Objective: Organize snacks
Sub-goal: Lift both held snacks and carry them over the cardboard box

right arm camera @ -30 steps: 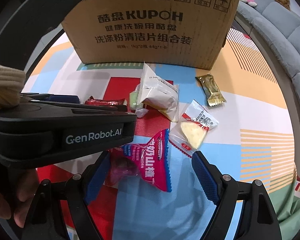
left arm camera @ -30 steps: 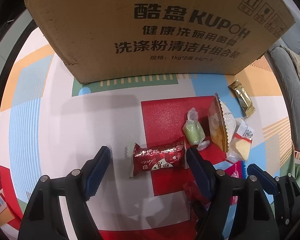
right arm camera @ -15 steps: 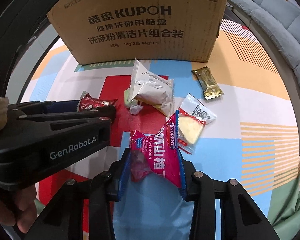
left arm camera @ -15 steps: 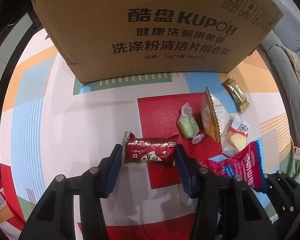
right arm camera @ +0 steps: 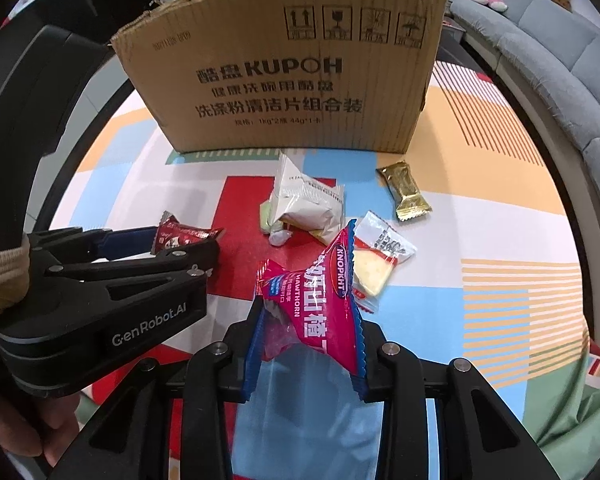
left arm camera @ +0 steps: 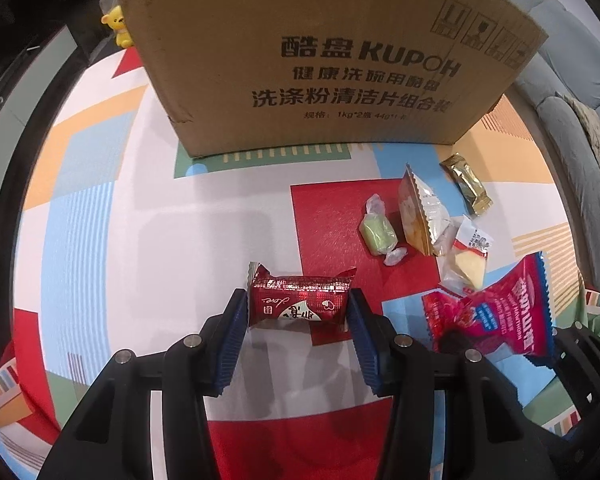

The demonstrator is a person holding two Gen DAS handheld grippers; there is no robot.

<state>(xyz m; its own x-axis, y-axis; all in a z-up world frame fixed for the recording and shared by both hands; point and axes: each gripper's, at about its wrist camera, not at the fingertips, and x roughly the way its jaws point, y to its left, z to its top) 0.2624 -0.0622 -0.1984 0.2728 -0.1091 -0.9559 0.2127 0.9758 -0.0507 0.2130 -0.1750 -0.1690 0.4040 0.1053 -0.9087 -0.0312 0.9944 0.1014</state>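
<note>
Left tool point(left arm camera: 298, 312): jaws have just been closing and now stand narrow, the blue pads pressed on both ends of the red snack packet point(left arm camera: 298, 305).
Red snack packet: long axis crosswise between the pads, print face up, raised clear of the patterned mat point(left arm camera: 100, 216).
Right tool point(right arm camera: 306, 336): jaws have also just been closing, now pinched on the pink hawthorn packet point(right arm camera: 312, 304).
Pink hawthorn packet: crumpled at the pinch, long axis running up and away from the pads, top edge pointing toward the cardboard box point(right arm camera: 292, 80).
Loose snacks: white packet point(right arm camera: 308, 204), green sweet point(left arm camera: 376, 234), gold bar point(right arm camera: 404, 190) and clear-wrapped cake point(right arm camera: 376, 260) lie on the mat before the box.
</note>
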